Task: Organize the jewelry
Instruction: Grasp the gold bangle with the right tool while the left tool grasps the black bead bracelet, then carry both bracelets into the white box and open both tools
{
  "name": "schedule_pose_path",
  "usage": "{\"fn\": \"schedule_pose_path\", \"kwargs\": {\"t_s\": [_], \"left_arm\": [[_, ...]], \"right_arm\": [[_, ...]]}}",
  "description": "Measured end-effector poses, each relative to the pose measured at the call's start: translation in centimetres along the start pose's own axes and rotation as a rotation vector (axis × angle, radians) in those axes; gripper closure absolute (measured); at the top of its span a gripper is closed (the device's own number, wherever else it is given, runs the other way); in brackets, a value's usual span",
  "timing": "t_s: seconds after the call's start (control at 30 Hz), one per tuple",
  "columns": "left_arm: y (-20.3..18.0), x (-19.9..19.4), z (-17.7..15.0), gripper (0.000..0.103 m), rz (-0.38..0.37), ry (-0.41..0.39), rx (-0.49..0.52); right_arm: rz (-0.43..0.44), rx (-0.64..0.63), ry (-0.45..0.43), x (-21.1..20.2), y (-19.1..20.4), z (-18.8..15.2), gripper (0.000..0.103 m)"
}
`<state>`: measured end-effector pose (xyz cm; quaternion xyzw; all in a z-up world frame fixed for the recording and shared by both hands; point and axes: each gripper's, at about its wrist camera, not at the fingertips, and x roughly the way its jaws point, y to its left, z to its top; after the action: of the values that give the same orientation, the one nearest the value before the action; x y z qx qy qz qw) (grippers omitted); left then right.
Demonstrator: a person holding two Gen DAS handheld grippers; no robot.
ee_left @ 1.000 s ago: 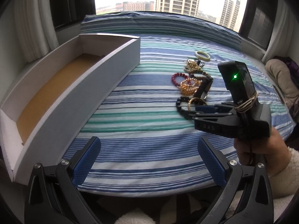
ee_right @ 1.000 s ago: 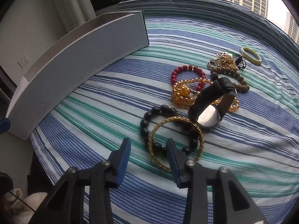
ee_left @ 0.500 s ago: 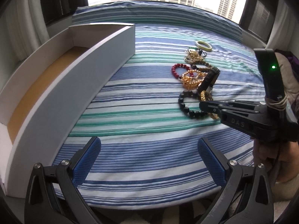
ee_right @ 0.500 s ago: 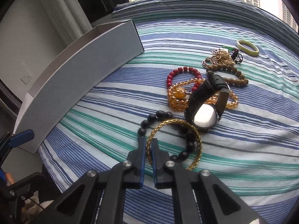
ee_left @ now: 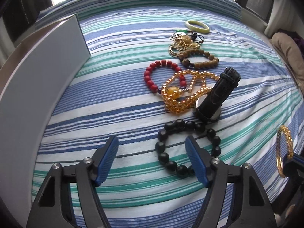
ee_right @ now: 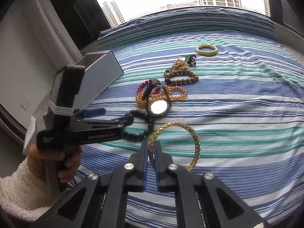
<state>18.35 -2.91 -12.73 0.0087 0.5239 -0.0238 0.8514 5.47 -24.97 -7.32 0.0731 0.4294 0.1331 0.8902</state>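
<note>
My right gripper [ee_right: 150,148] is shut on a gold bangle [ee_right: 191,133] and holds it above the striped bed; the bangle also shows at the right edge of the left wrist view [ee_left: 285,148]. My left gripper [ee_left: 152,152] is open and empty, its right finger over a black bead bracelet [ee_left: 163,156]. The left gripper also shows in the right wrist view [ee_right: 114,119]. Beyond lie a black watch [ee_left: 216,98], an amber bead strand [ee_left: 182,95], a red bead bracelet [ee_left: 152,76], a brown bead bracelet [ee_left: 201,58], gold chains [ee_left: 180,43] and a pale green bangle [ee_left: 197,26].
A long white open box [ee_left: 38,72] stands on the left side of the striped bedspread [ee_left: 117,102]; it also shows in the right wrist view [ee_right: 100,70]. A window with tower blocks is behind the bed. A beige cushion [ee_left: 288,51] lies at the right.
My right gripper closed on the gold bangle and lifted it off the black bead bracelet, drawing back to the right. My left gripper moved forward and right to the black bead bracelet.
</note>
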Motion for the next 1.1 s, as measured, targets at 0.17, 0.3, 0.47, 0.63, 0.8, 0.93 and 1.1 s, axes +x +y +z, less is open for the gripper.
{"fn": "schedule_pose_path", "kwargs": {"t_s": [0.17, 0.3, 0.47, 0.63, 0.8, 0.93, 1.1], "left_arm": [[-1.3, -0.2, -1.2, 0.093, -0.008, -0.024, 0.066], [-0.3, -1.6, -1.6, 0.094, -0.060, -0.022, 0.022], [2.5, -7.7, -2.1, 0.094, -0.119, -0.110, -0.059], [6.8, -14.2, -2.9, 0.094, -0.130, -0.198, -0.149], [13.5, -20.8, -4.0, 0.094, -0.061, -0.302, -0.274], [19.0, -24.2, -5.4, 0.094, 0.105, -0.362, -0.359], [24.8, -22.6, -7.4, 0.094, 0.239, -0.317, -0.476]], "right_arm": [[-0.012, 0.004, -0.023, -0.7, -0.5, -0.3, 0.096], [-0.016, 0.007, -0.037, -1.1, -0.5, -0.1, 0.096], [-0.012, -0.021, -0.058, -2.2, 0.7, 0.5, 0.096], [0.026, -0.091, -0.065, -2.2, 3.8, 2.4, 0.096], [0.116, -0.229, -0.079, -1.5, 10.3, 6.2, 0.096], [0.217, -0.336, -0.083, 0.1, 17.2, 10.0, 0.096], [0.296, -0.482, -0.042, 4.6, 26.4, 13.3, 0.096]]}}
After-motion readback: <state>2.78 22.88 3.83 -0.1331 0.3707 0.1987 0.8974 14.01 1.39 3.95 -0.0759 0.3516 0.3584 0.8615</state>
